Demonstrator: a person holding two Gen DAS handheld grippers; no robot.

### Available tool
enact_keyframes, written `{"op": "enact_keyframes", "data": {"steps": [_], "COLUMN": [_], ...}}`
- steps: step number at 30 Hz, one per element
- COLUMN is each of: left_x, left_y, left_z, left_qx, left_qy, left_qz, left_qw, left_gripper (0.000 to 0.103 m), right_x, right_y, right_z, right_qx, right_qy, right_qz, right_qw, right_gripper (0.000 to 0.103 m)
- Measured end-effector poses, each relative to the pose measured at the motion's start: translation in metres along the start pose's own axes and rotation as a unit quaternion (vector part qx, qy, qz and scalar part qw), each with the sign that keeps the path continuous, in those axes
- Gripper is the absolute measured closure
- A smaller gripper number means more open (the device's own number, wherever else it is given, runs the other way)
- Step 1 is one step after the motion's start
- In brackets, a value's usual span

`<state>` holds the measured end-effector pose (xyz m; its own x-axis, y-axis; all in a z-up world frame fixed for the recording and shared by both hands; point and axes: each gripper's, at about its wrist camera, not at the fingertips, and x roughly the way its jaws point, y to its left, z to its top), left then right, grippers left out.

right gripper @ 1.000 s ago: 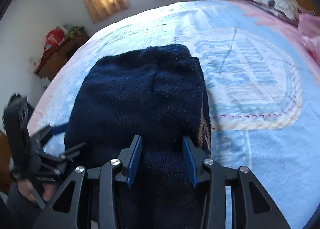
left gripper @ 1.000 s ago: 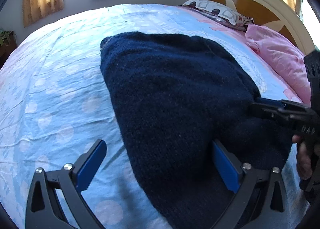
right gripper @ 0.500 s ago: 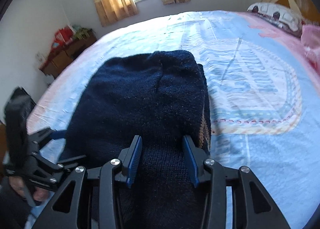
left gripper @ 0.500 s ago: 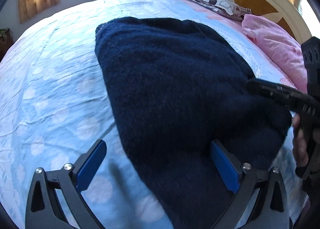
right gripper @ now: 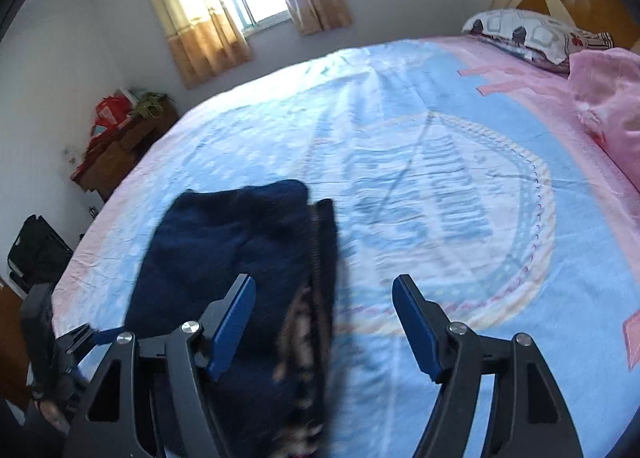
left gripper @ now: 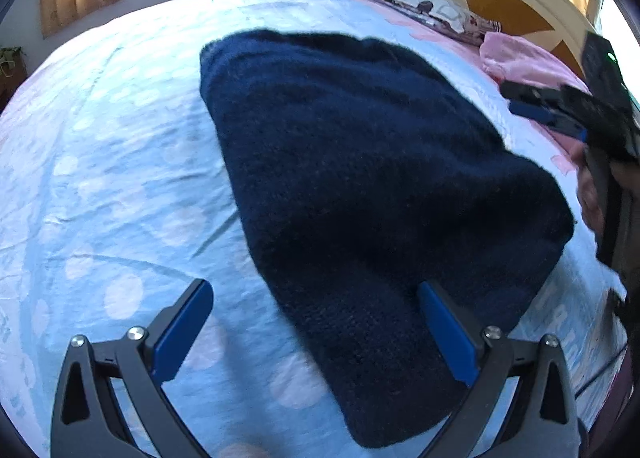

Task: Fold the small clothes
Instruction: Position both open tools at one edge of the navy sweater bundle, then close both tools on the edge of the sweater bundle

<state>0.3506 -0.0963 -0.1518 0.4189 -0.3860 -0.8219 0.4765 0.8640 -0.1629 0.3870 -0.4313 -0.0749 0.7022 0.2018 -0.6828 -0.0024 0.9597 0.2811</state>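
Left gripper (left gripper: 316, 332) spread wide, nothing held, hovering over the near left corner of the dark blue sweater (left gripper: 360, 178), one finger over the bedsheet (left gripper: 100, 178), the other over the knit. Sweater lying folded in a thick stack on the bed, near the front edge, patterned lining peeking out along its right side (right gripper: 304, 322) in the right wrist view. Right gripper (right gripper: 324, 322) also spread wide and empty, raised above the right edge of the stack, straddling that edge with one finger over the knit and one over the sheet; in the left view seen well off to the right (left gripper: 552, 114), clear of the cloth. Judged stage: a fold set down and both tools let go, with a final tidy or another fold to come. For a good result: come down low on both near corners at once, pinch through all layers and not just the top one, keep the two sides level while lifting, lay edge onto edge, then press flat. Thick knit likely to spring open or slide if gripped shallow. Pink blanket (right gripper: 608, 106) and pillow (right gripper: 532, 34) well apart, by the headboard.
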Motion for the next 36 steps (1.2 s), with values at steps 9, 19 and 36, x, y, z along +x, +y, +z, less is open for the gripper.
{"op": "enact_keyframes", "data": {"steps": [9, 19, 36], "left_x": [0.008, 0.012, 0.012], "left_y": [0.003, 0.004, 0.007], "left_z": [-0.005, -0.004, -0.004], "left_qx": [-0.013, -0.012, -0.018], "left_qy": [-0.013, -0.022, -0.025], "left_qz": [-0.022, -0.033, -0.037], "left_qw": [0.9996, 0.9992, 0.9989], "left_gripper": [0.0, 0.0, 0.0], "right_x": [0.071, 0.12, 0.135], "right_y": [-0.024, -0.036, -0.02], "right_z": [0.024, 0.038, 0.04], "right_qx": [0.034, 0.087, 0.078], "right_qy": [0.054, 0.074, 0.099], "right_qz": [0.067, 0.135, 0.173], "right_qw": [0.996, 0.984, 0.977], "right_gripper": [0.031, 0.031, 0.03]}}
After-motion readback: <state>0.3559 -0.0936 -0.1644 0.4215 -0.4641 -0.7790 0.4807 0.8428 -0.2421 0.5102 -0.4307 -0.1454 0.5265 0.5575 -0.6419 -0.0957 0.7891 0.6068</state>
